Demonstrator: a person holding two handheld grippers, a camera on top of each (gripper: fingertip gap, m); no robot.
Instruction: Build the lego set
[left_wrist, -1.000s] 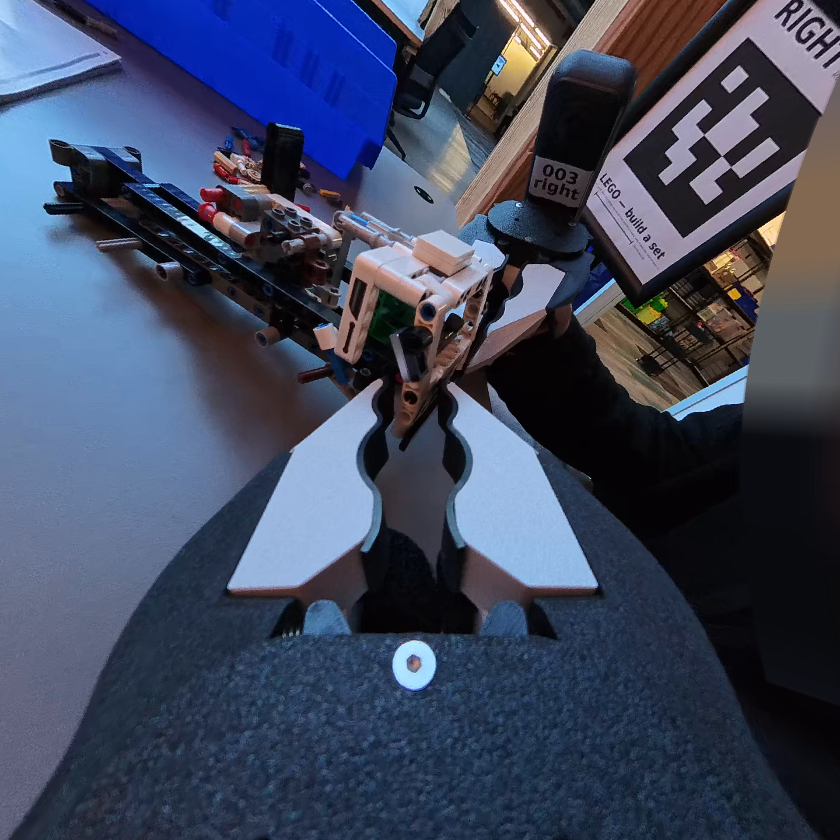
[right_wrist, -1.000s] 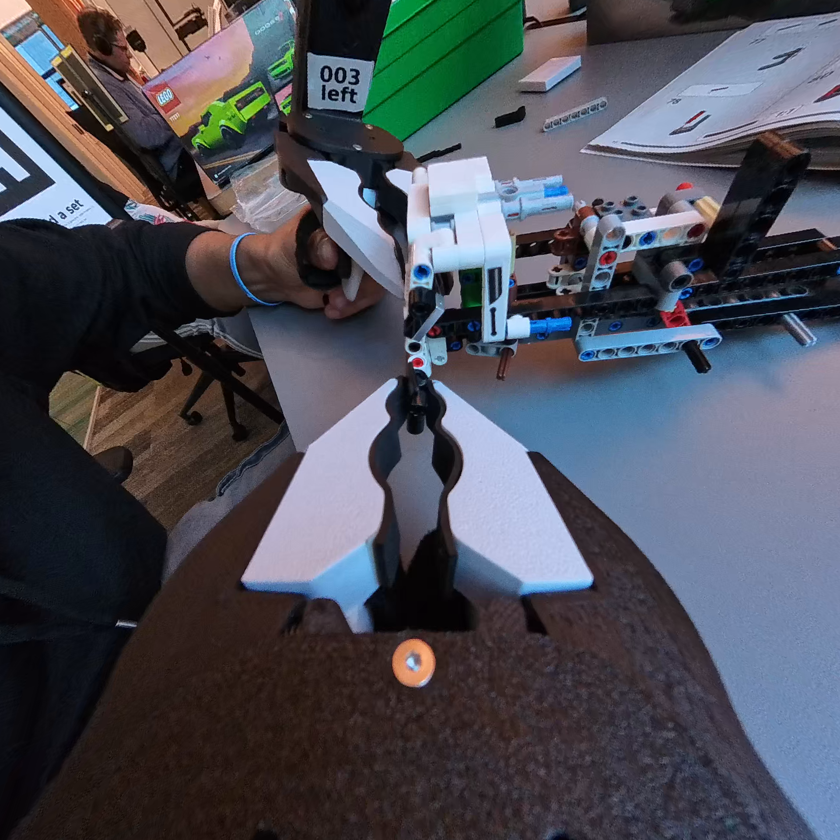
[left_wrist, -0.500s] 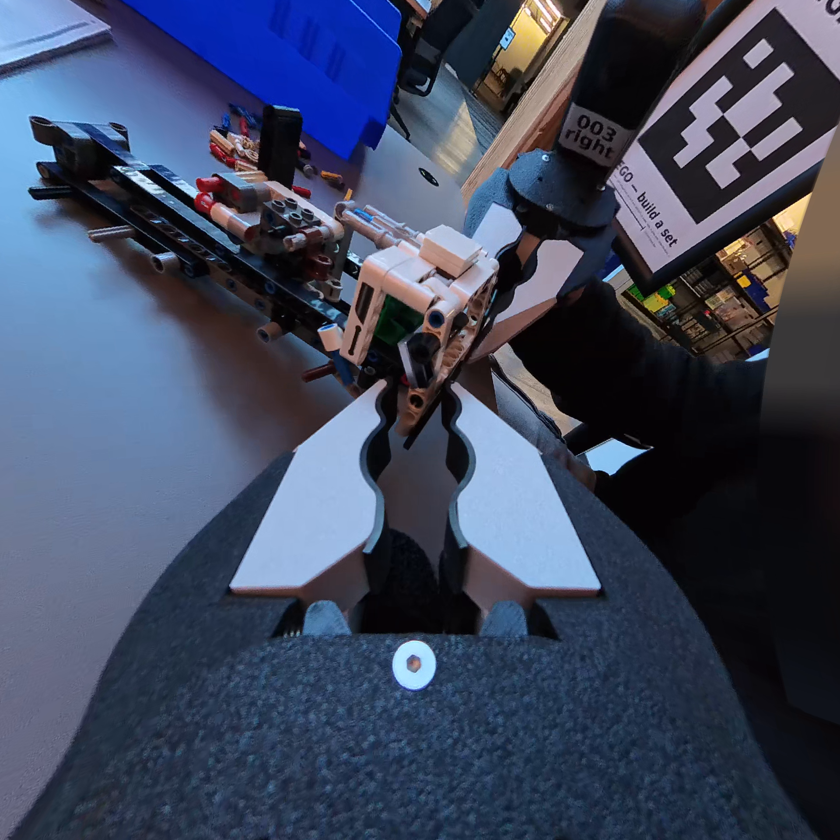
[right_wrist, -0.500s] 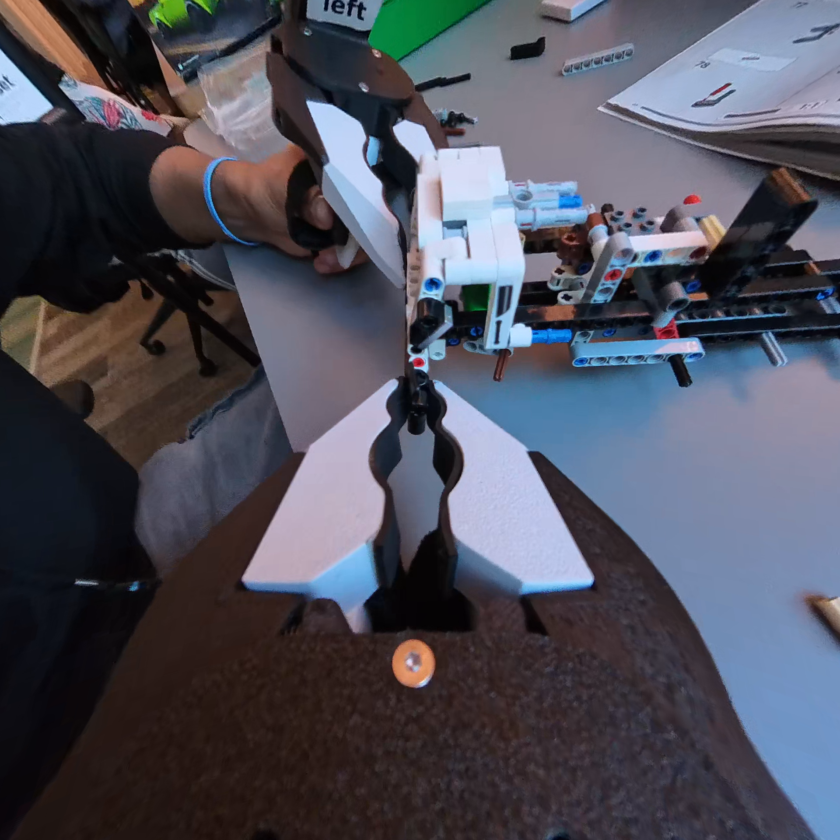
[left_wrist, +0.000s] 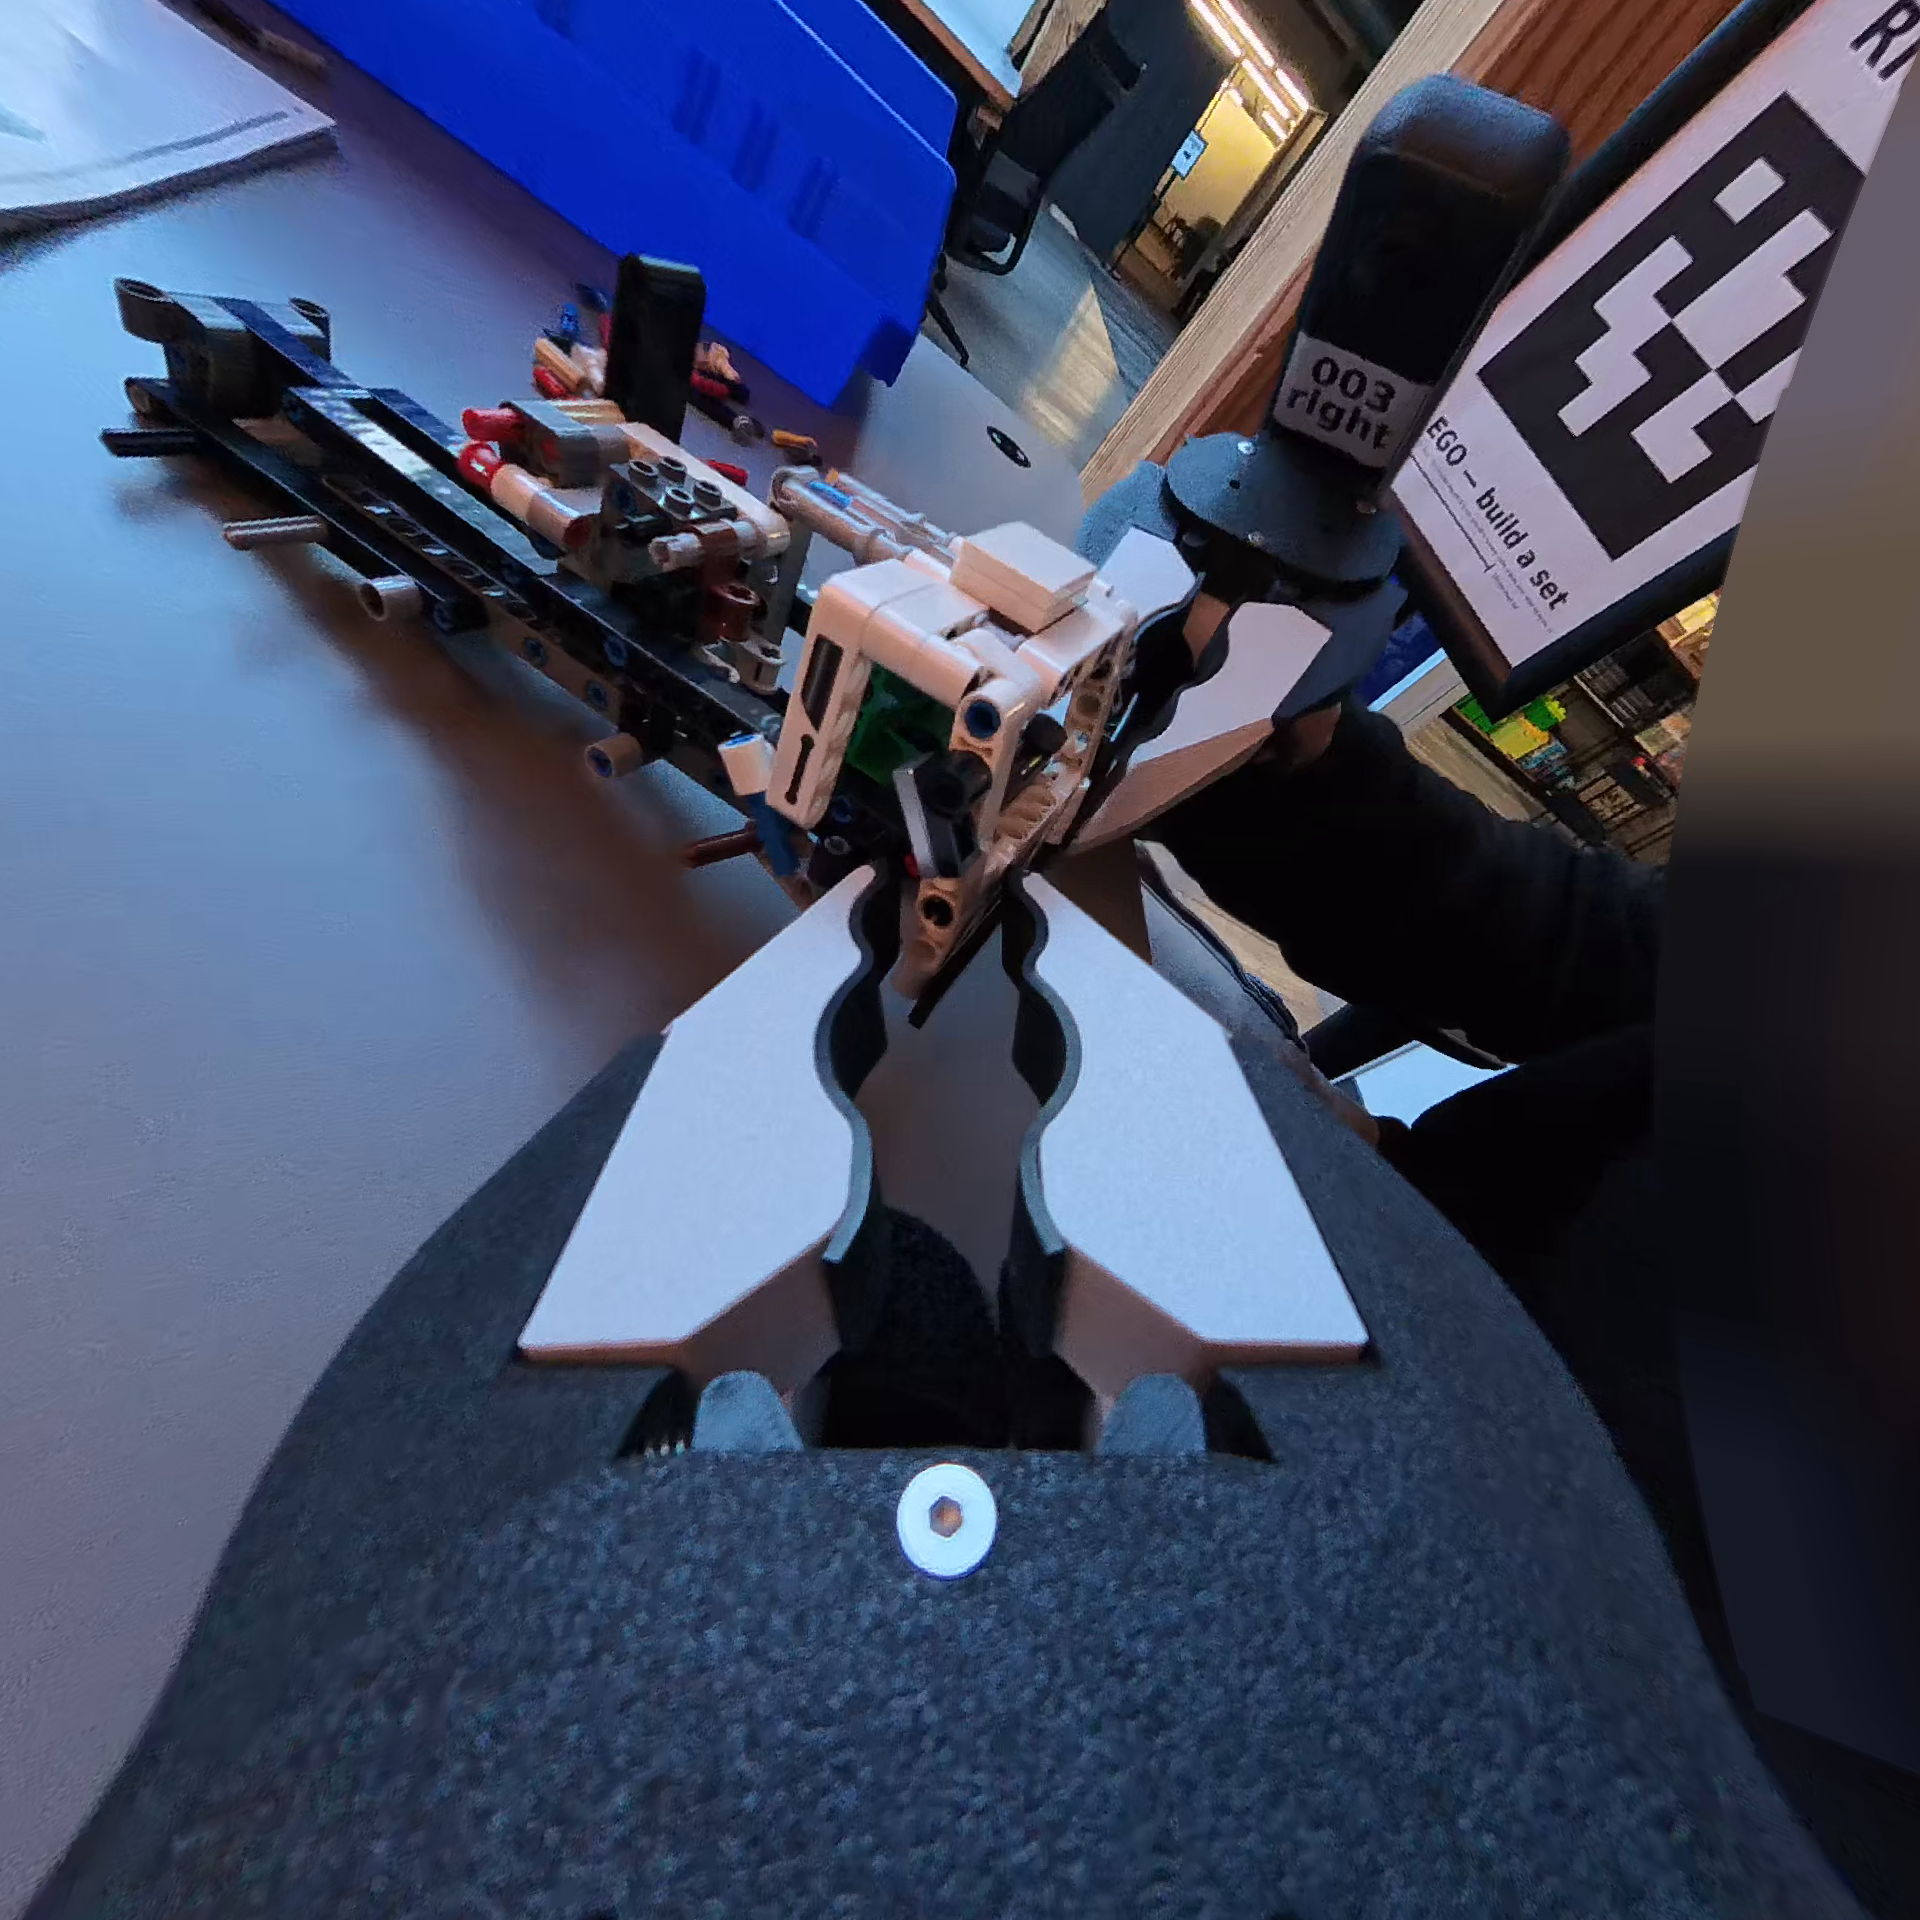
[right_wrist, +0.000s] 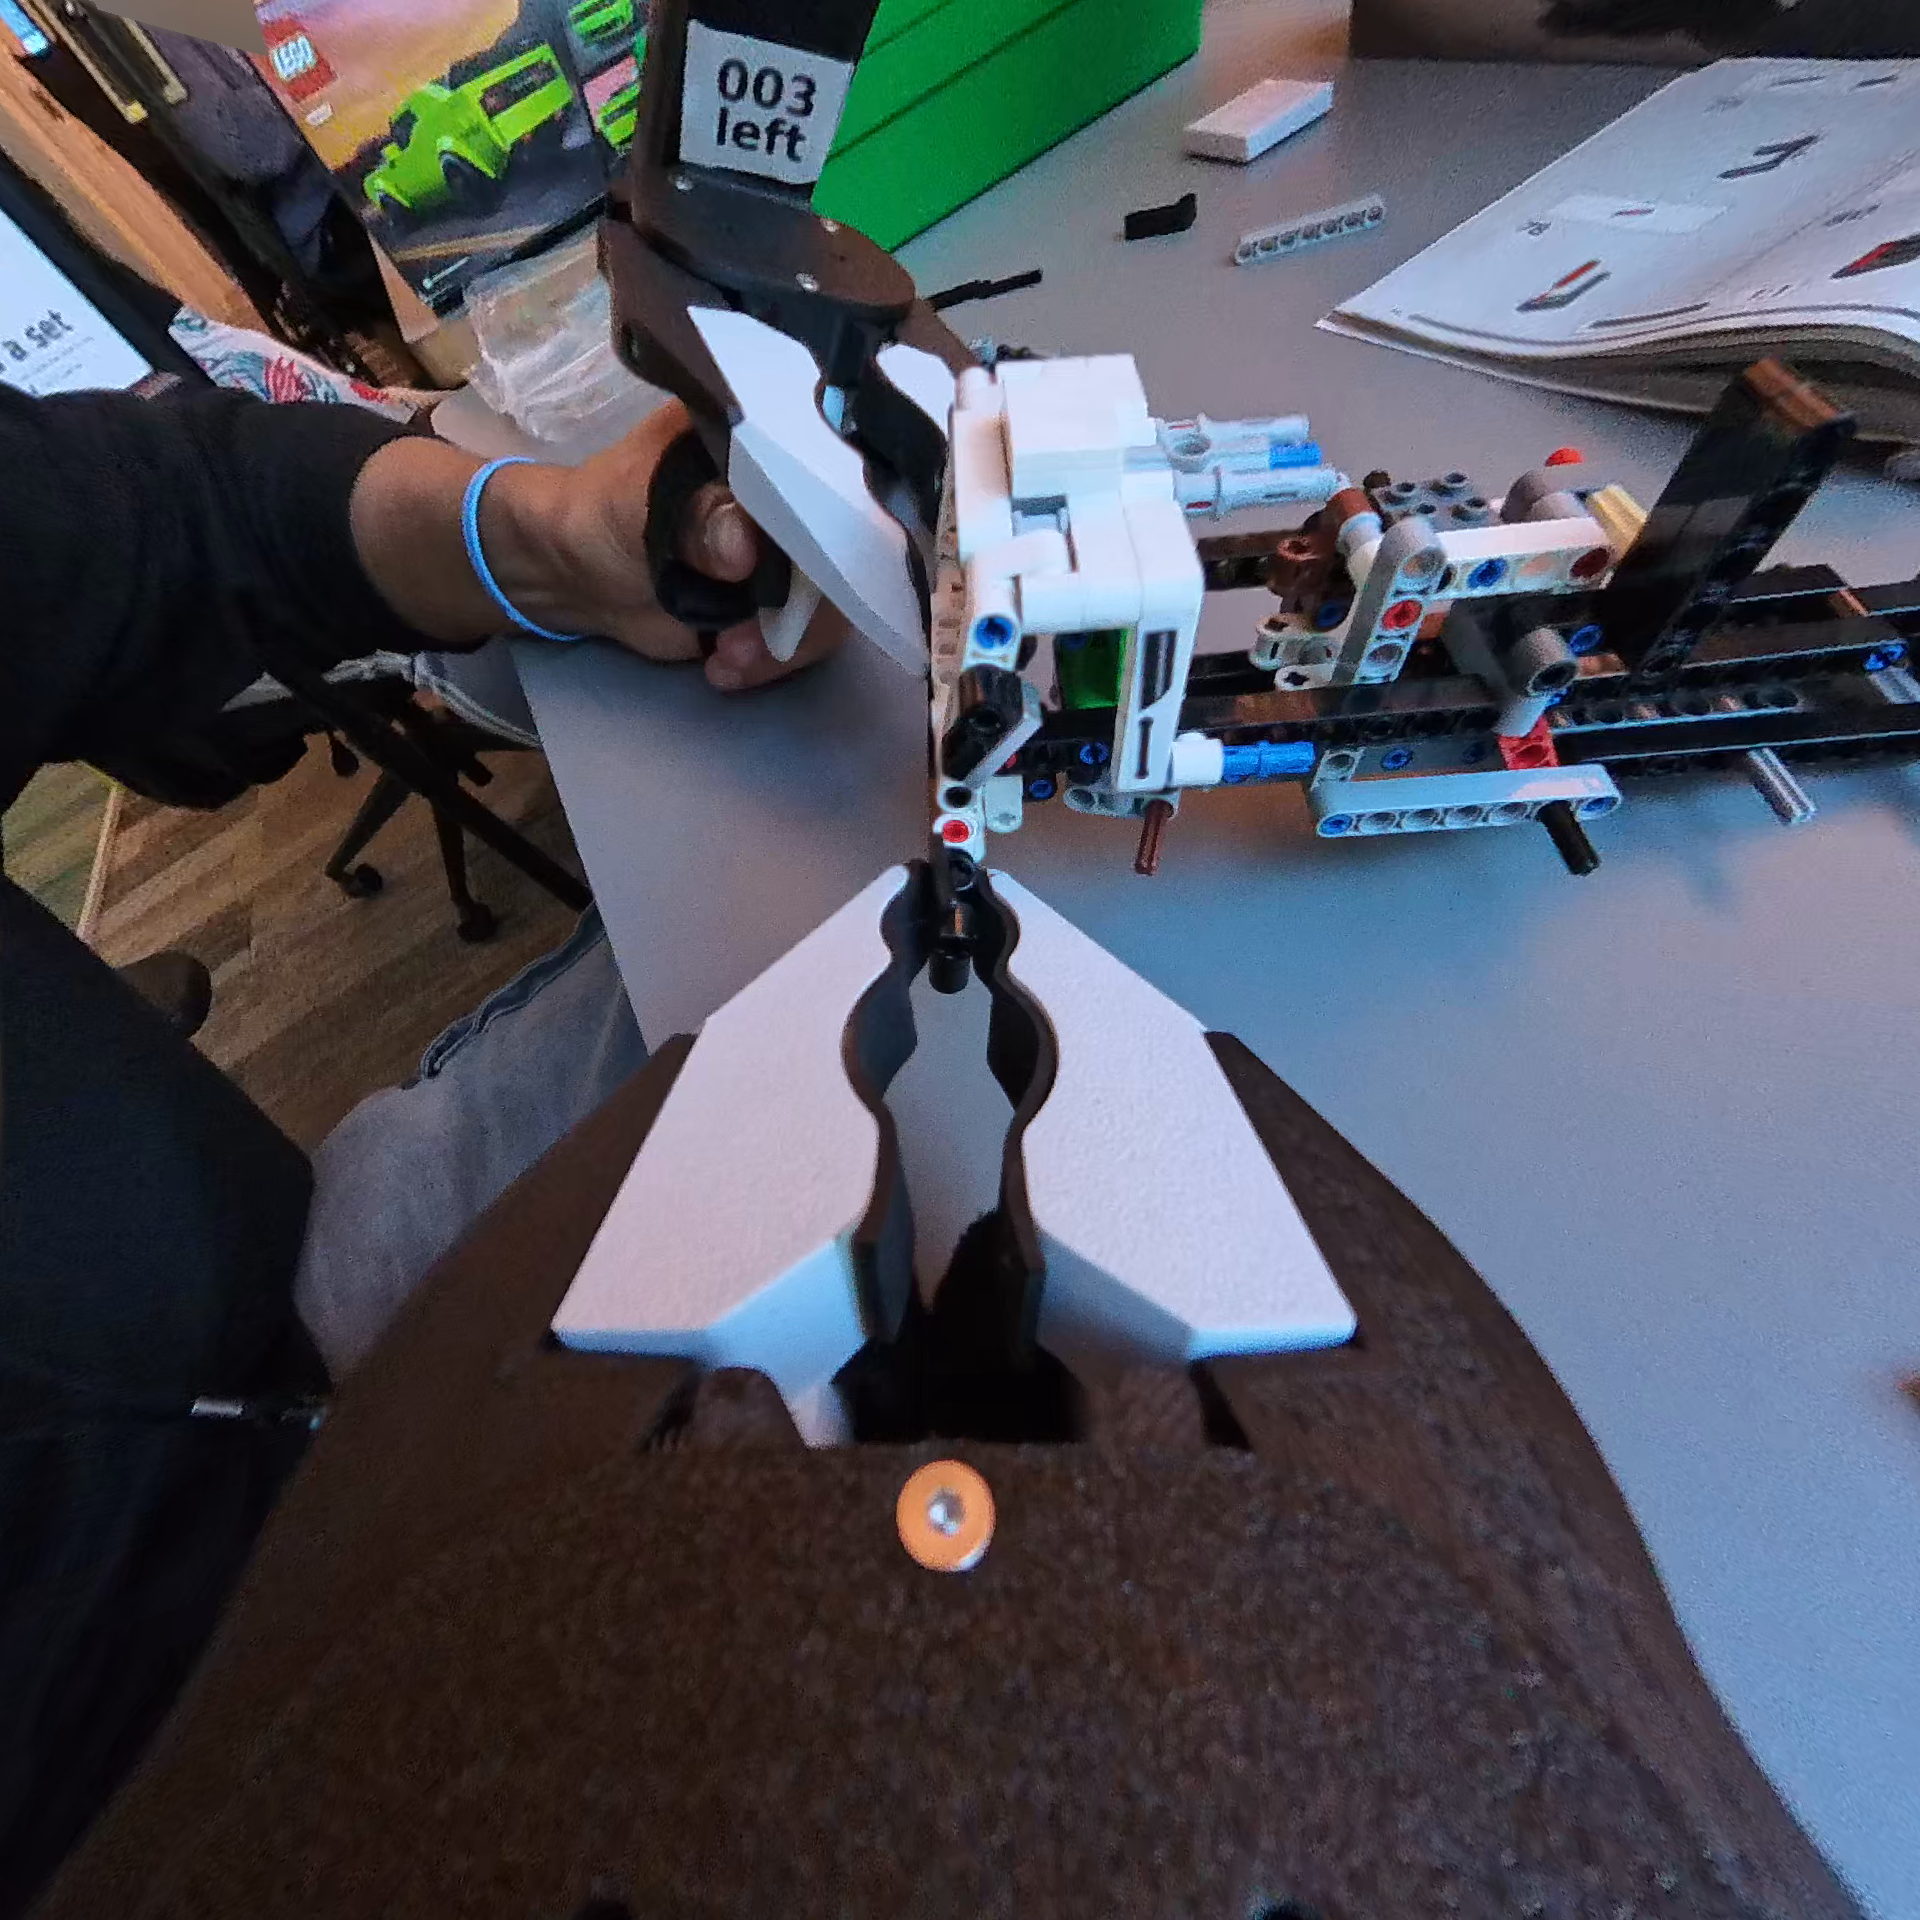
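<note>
My right gripper (right_wrist: 951, 914) pinches a black pin at the white cab's (right_wrist: 1081, 540) lower corner just ahead, while my left gripper (left_wrist: 940, 914) clamps a tan beam on that cab. Beyond it the long black chassis (right_wrist: 1621, 707) lies on the table (right_wrist: 1455, 1143), partly assembled. Loose parts (right_wrist: 1304, 229) remain farther off, so much building is left.

You work at a grey bench (right_wrist: 1558, 1195) lit warm from one side. Beyond its edge lies a wood-plank floor (right_wrist: 260, 935) with an office chair's wheeled base (right_wrist: 436, 821). A wood-panelled wall (left_wrist: 1247, 301) borders a bright, ceiling-lit corridor (left_wrist: 1236, 125).
</note>
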